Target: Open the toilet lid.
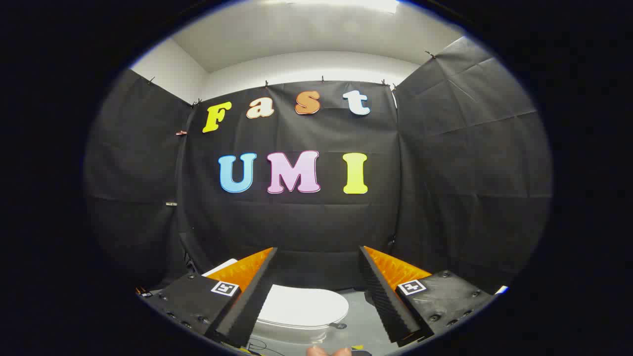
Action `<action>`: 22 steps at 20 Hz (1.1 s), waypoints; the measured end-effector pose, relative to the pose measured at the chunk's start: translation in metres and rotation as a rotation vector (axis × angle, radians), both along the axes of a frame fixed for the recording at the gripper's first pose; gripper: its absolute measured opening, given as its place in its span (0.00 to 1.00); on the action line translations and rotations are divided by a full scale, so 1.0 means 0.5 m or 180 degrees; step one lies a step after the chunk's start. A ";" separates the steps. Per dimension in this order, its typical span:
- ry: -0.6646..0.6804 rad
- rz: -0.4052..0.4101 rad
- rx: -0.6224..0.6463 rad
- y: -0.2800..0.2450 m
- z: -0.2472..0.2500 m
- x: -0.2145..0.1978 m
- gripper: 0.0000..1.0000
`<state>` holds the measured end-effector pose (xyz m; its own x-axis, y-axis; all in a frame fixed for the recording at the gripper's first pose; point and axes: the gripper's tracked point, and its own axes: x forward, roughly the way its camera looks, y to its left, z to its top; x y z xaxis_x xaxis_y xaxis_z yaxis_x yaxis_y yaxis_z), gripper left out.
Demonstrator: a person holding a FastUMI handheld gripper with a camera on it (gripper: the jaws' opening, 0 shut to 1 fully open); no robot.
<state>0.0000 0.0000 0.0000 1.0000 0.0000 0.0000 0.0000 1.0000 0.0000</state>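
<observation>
Toilet lid down flat on the bowl, below and between the wide-spread, empty tongs; approach step, next likely calls for dropping to its front rim.

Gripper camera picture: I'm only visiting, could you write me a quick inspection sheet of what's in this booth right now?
Surface: pale grey floor under and around the toilet.
Job's things: white toilet lid lies flat and closed, seen between the fingers and well beyond them.
Clutter: small dark object on the floor by the lid's rim; a white corner behind the left finger, too hidden to identify.
Grippers: gripper open, fingers wide apart, touching nothing, held above the lid.
Cables: thin dark lines on the floor near the toilet, possibly wires.
Surroundings: black cloth walls, white ceiling above.
</observation>
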 end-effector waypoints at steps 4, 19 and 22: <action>-0.0025 0.0027 -0.0039 0.005 0.004 0.000 1.00; -0.0018 -0.0008 0.0000 -0.012 -0.010 0.016 1.00; 0.0005 0.0091 0.0069 0.006 -0.025 0.021 1.00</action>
